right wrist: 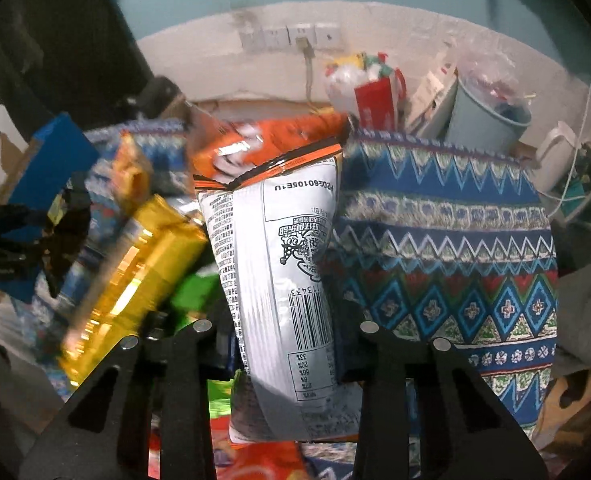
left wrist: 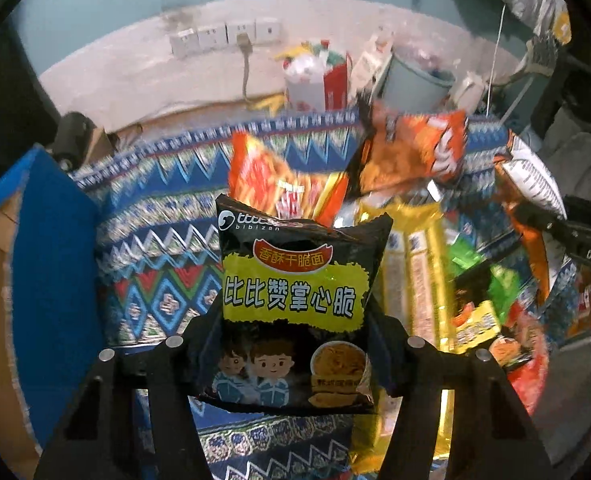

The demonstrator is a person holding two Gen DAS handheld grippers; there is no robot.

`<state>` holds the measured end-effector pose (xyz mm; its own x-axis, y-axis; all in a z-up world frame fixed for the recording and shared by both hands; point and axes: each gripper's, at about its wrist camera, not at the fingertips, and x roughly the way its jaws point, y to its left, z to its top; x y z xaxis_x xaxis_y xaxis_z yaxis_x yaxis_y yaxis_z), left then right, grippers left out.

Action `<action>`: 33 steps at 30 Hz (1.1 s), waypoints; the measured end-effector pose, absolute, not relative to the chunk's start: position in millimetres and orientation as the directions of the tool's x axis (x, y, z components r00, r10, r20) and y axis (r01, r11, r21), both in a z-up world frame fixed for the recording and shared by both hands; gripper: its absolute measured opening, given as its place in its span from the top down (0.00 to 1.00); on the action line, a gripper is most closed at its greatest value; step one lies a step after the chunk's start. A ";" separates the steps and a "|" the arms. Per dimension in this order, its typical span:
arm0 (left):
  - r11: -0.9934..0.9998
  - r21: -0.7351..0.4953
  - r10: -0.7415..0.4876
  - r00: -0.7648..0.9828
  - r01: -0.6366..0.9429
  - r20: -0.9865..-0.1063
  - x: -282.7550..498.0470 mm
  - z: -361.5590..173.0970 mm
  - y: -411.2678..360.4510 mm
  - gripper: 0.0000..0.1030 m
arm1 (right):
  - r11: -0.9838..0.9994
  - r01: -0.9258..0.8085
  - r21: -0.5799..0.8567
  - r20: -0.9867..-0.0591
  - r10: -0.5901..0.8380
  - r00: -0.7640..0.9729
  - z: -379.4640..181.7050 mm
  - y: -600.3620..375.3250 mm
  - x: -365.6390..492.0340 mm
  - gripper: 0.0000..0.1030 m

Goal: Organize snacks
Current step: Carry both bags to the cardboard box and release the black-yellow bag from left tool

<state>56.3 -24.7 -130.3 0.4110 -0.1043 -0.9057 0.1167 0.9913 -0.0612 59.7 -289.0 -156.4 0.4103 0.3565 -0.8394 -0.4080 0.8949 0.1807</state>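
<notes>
At the far left of the left wrist view stands a blue box [left wrist: 51, 248] beside the surface [left wrist: 155, 240], which is covered with a cloth in blue zigzag and diamond patterns. In the middle, the left gripper [left wrist: 295, 344] is partly closed on a black crispy-noodle packet [left wrist: 295, 304] with a yellow label; its fingers press the lower sides of the packet, which stands upright above the cloth. Behind it lies a red-orange snack bag [left wrist: 271, 180], and to the right of that a pile of other snacks, with a long golden packet [left wrist: 415, 264] and a small green packet [left wrist: 467, 256] among them. Further right, the right gripper [left wrist: 567, 236] enters from the edge, with an orange bag [left wrist: 415, 152] hanging at its tip. By the wall behind the surface there is a grey-blue bucket [left wrist: 411, 84]. In the right wrist view, the golden packet [right wrist: 135, 276] lies at the left on the pile, blurred. In the centre, the right gripper [right wrist: 283, 340] is closed almost fully on the orange bag [right wrist: 279, 280], which shows its silver-white back with a barcode and is lifted above the other snacks. To the right the patterned cloth [right wrist: 455, 248] is bare.
</notes>
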 end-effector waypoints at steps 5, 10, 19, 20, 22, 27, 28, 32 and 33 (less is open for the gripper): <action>0.994 -0.041 -0.083 0.477 0.097 -0.875 44.1 -99.9 -16.2 0.39 | 0.880 -0.435 0.191 -0.800 0.397 0.450 -130.3 -278.8 47.4 0.68; 0.995 -0.052 -0.089 0.523 0.085 -0.848 28.0 -77.2 -8.5 0.39 | 0.863 -0.456 0.217 -0.762 0.442 0.474 -106.7 -267.3 34.2 0.68; 0.998 -0.025 -0.055 0.578 0.058 -0.814 11.2 -50.4 7.9 0.39 | 0.832 -0.502 0.234 -0.716 0.497 0.490 -74.3 -238.4 20.5 0.68; 0.998 -0.027 -0.054 0.581 0.055 -0.812 9.9 -48.2 10.0 0.39 | 0.831 -0.505 0.234 -0.714 0.500 0.491 -72.1 -235.6 20.2 0.68; 0.999 -0.025 -0.047 0.591 0.045 -0.805 7.8 -43.3 15.4 0.39 | 0.822 -0.513 0.248 -0.703 0.517 0.488 -65.8 -228.3 20.1 0.68; 1.000 -0.023 -0.030 0.611 0.020 -0.791 1.3 -34.7 28.9 0.39 | 0.807 -0.535 0.251 -0.693 0.535 0.483 -54.3 -207.3 21.4 0.68; 1.000 -0.021 -0.025 0.615 0.014 -0.788 0.1 -33.3 31.8 0.39 | 0.802 -0.543 0.249 -0.692 0.540 0.480 -52.4 -202.1 21.4 0.68; 1.000 -0.019 -0.005 0.628 -0.015 -0.778 -5.3 -27.1 46.6 0.39 | 0.786 -0.568 0.245 -0.690 0.553 0.467 -45.6 -178.0 21.9 0.68; 1.000 -0.021 -0.002 0.630 -0.023 -0.776 -6.8 -25.6 51.0 0.39 | 0.782 -0.573 0.244 -0.690 0.555 0.464 -44.6 -172.6 22.3 0.68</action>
<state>-6.8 51.0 -25.6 0.6302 -0.0019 -0.7764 -0.0228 0.9995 -0.0210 22.3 -172.6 -44.6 0.4637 0.5555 -0.6902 -0.5732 0.7821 0.2443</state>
